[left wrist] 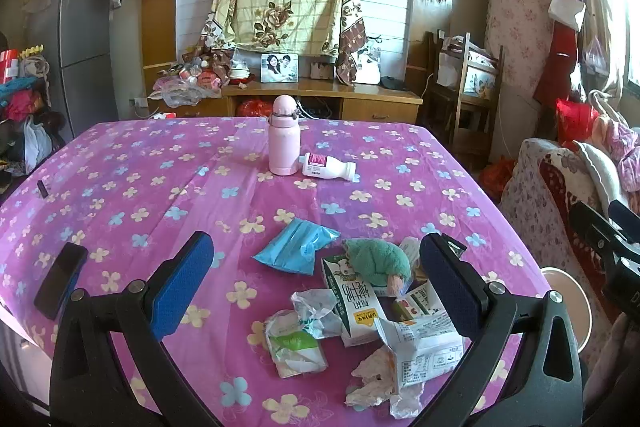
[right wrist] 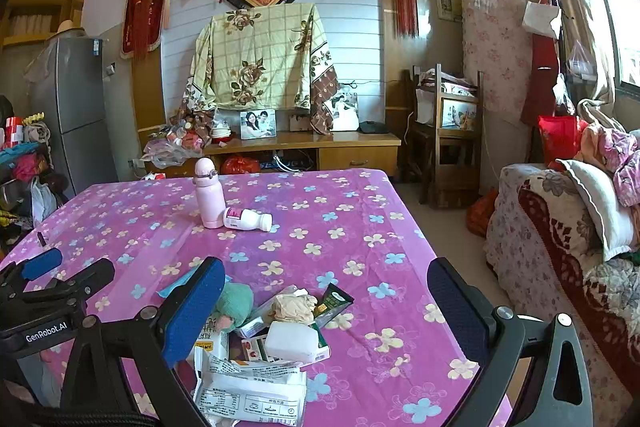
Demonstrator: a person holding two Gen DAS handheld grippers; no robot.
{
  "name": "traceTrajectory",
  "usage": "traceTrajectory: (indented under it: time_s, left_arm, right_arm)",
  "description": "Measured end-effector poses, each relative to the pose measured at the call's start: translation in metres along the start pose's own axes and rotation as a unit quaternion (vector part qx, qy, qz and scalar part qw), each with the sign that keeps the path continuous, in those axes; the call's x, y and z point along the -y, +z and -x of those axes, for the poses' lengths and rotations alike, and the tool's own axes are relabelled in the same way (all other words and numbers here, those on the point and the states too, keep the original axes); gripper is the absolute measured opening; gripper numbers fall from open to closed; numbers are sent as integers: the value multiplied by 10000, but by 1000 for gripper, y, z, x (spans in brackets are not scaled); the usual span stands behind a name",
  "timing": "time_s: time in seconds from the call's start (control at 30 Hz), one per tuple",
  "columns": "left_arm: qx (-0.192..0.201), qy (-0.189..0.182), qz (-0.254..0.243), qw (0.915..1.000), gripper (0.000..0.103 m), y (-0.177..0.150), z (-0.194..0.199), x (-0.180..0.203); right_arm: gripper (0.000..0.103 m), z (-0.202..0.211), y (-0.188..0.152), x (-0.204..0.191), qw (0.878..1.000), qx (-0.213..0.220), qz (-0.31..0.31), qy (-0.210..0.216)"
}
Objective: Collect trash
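Trash pile (left wrist: 368, 311) heaped at near right of worktop (left wrist: 120, 187), likely for one sweep | left hand-held gripper (left wrist: 316, 283) jaws apart, empty, hovering over pile | right hand-held gripper (right wrist: 326, 311) jaws apart, empty, straddling same pile | pink flask (left wrist: 284, 137) and lying white bottle (left wrist: 329, 167) far centre, touching.

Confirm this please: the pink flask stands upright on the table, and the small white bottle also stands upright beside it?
Not quite. The pink flask does stand upright on the table, but the white bottle lies on its side beside it. Both wrist views show this.
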State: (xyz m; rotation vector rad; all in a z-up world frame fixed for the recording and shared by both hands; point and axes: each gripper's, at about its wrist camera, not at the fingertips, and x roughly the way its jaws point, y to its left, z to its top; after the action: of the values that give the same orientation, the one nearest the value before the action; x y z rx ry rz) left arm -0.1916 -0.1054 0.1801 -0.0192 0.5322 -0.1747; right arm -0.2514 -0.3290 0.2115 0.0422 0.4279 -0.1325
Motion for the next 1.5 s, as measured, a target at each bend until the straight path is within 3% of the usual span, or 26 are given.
traceTrajectory:
  time_s: [1.5]
  left_arm:
    - [-116,6,41,9999,103,-4,-7,2]
  right_arm:
    - [101,-10,-10,11,9998,-190,-35,-87]
